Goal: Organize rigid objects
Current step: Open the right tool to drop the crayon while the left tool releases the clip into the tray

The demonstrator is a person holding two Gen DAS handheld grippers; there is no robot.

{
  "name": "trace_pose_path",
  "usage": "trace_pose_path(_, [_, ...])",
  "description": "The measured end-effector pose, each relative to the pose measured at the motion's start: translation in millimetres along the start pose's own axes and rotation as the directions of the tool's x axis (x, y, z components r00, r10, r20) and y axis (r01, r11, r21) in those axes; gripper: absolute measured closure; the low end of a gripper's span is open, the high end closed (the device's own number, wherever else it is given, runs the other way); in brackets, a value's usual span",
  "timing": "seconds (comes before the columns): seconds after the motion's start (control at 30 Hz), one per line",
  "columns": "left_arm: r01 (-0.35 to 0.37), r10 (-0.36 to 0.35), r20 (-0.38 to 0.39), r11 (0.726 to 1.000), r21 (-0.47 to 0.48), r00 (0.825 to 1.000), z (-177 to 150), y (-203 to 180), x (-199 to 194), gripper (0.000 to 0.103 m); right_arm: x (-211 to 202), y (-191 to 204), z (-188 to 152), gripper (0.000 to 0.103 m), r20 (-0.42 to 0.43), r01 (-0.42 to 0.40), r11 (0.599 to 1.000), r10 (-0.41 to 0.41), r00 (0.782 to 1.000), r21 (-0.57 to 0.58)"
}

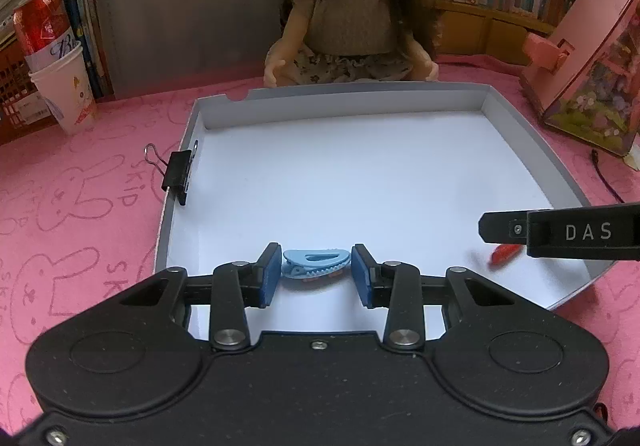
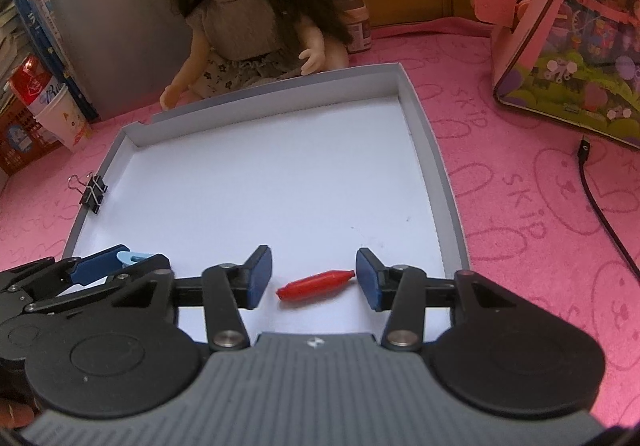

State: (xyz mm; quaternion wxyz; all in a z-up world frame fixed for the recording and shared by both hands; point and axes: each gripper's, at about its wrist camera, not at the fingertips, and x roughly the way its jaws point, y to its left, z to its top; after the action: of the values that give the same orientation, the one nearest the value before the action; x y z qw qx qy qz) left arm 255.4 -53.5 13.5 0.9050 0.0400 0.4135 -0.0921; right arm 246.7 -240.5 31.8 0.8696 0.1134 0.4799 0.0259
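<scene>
A light blue clip (image 1: 316, 264) lies on the white floor of a shallow grey-rimmed box (image 1: 340, 88) near its front edge. My left gripper (image 1: 316, 272) is open, its blue pads to either side of the clip without pressing it. A red clip (image 2: 316, 284) lies in the same box (image 2: 432, 166) near the front. My right gripper (image 2: 314, 280) is open with the red clip between its pads. A black binder clip (image 1: 178, 174) is clamped on the box's left wall; it also shows in the right wrist view (image 2: 94, 194). The left gripper (image 2: 100, 270) shows there too.
A doll (image 1: 348, 6) sits behind the box on the pink bunny-print cloth (image 1: 80, 206). A paper cup holding a red can (image 1: 60, 86) stands at the far left. A pink toy box (image 1: 592, 58) stands at the right, with a black cable (image 2: 600, 206) beside it. Books line the back.
</scene>
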Motion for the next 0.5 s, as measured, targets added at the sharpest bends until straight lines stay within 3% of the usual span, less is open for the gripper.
trace_pose_path(0.33, [0.017,-0.017,0.046,1.0,-0.007,0.999,-4,0,-25,0.039,-25,0,-4,0.026,0.074,-0.022,0.999,0.024,0.997,-0.036])
trace_pose_path(0.5, [0.007,-0.009,0.101,1.0,0.02,0.995,-15,-1,-53,0.033,-46,-5,-13,0.02,0.123,-0.044,0.998,0.048,0.991,-0.041])
